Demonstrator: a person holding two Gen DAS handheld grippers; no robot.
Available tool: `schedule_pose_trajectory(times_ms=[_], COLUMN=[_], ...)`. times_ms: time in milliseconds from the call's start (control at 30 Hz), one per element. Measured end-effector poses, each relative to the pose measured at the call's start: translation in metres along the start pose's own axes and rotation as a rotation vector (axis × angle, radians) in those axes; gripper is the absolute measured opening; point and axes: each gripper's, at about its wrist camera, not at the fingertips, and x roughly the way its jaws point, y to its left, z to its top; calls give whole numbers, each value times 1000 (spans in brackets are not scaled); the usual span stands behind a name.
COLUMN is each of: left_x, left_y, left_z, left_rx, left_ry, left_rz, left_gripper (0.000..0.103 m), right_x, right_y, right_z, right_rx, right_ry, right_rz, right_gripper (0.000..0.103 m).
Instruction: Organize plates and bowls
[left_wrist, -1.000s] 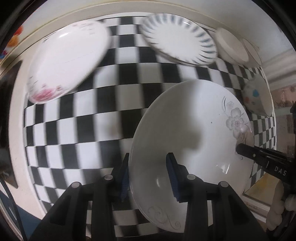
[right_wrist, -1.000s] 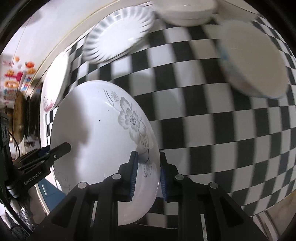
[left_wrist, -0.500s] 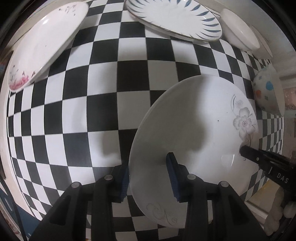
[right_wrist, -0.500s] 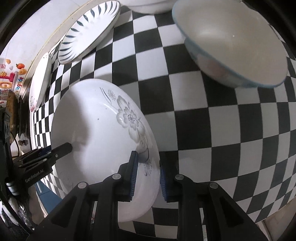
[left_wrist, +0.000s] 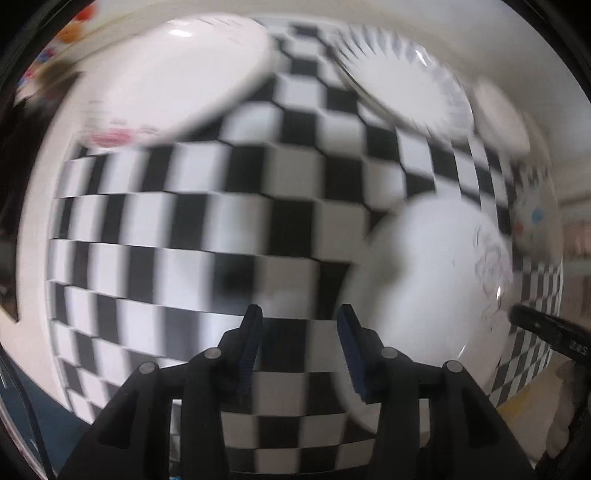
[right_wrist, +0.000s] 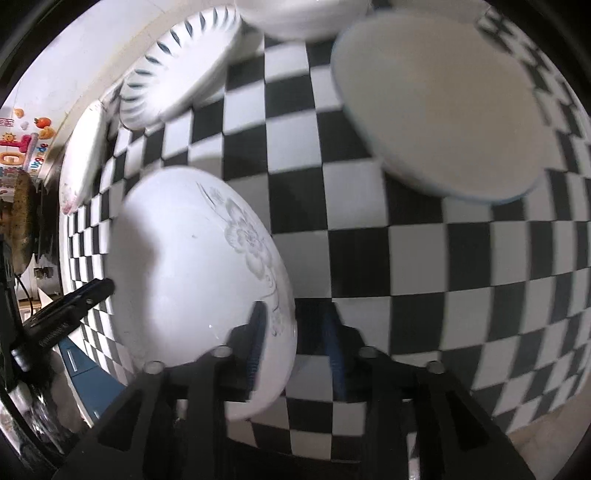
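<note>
item: grey-flower plate (right_wrist: 192, 280), white, shallow, grey flower print near its rim. lies on the checkered cloth (right_wrist: 369, 258). in the right wrist view its near rim passes between the jaws of the right gripper (right_wrist: 295, 339); the left pad sits over the plate's inside, the right pad stands clear of the rim with cloth showing in the gap. jaws opening, not pressing on the plate.

item: left gripper (left_wrist: 300, 350), jaws opening, only checkered cloth between them. the grey-flower plate (left_wrist: 428, 295) lies just right of the right pad, its rim outside the jaws; the view is blurred, so touch between pad and rim cannot be told. the tip of the right gripper shows at the far side of that plate, right of the jaws.

item: pink-flower plate (left_wrist: 177, 81), ahead and left of the left jaws, well apart.

item: blue-stroke plate (left_wrist: 402, 81), ahead and right of the left jaws; in the right wrist view (right_wrist: 181, 66) ahead and left.

item: large bowl (right_wrist: 443, 110), pale inside, blue rim line, ahead and right of the right jaws, apart from the grey-flower plate.

item: dotted bowl (left_wrist: 535, 225), far right of the left jaws, blurred.

item: white bowl (right_wrist: 303, 18), top edge of the right wrist view, ahead of the jaws.
</note>
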Motion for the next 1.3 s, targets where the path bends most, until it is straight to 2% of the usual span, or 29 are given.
schedule_pose_trajectory(times_ms=[33, 67, 100, 133, 167, 200, 300, 367, 467, 633, 700, 867, 933, 967, 1033, 1100, 1167, 1200, 1233, 1300], left_x=[-14, -23, -36, -44, -53, -58, -60, -52, -29, 8, 19, 45, 47, 49, 51, 53, 55, 55, 54, 54], left_y=[13, 23, 37, 48, 63, 71, 104, 128, 159, 201, 209, 209, 203, 199, 191, 183, 175, 171, 167, 164], left_z=[2, 4, 8, 12, 20, 26, 58, 81, 121, 167, 179, 204, 205, 208, 213, 217, 219, 219, 217, 217], left_rx=[-6, -8, -15, -27, -46, -58, -99, -132, -186, -231, -234, -199, -178, -160, -129, -103, -83, -71, -56, -45], left_ry=[-40, -65, -93, -112, -135, -151, -185, -172, -139, -77, -55, -3, 4, 9, 8, 9, 16, 15, 8, -1], left_rz=[15, 25, 35, 40, 35, 27, 22, 1, -25, -60, -82, -118, -119, -123, -109, -109, -133, -113, -81, -61], left_gripper=[41, 41, 42, 44, 47, 48, 53, 55, 55, 55, 55, 55, 55, 55, 55, 55, 49, 49, 47, 41], right_x=[-10, -19, -28, -36, -41, -46, -46, -35, -12, 48, 70, 105, 117, 122, 120, 121, 121, 120, 119, 120], right_y=[4, 9, 18, 29, 38, 51, 104, 146, 203, 276, 291, 301, 300, 299, 301, 301, 299, 298, 296, 286], right_z=[-1, -1, 0, 1, 2, 6, 29, 50, 91, 157, 175, 199, 203, 204, 206, 208, 211, 211, 212, 210], right_rx=[-7, -14, -26, -36, -40, -41, -65, -99, -171, -238, -231, -182, -160, -155, -151, -143, -140, -137, -134, -125], right_ry=[-18, -34, -53, -72, -86, -99, -130, -143, -167, -79, -49, -3, 26, 35, 21, 26, 21, 15, 5, 3], right_rz=[19, 28, 32, 41, 60, 94, 210, 233, 201, 108, 96, 77, 88, 89, 93, 94, 70, 53, 31, 45], right_gripper=[61, 68, 79, 85, 86, 88, 103, 103, 103, 102, 100, 82, 74, 73, 66, 52, 41, 29, 23, 22])
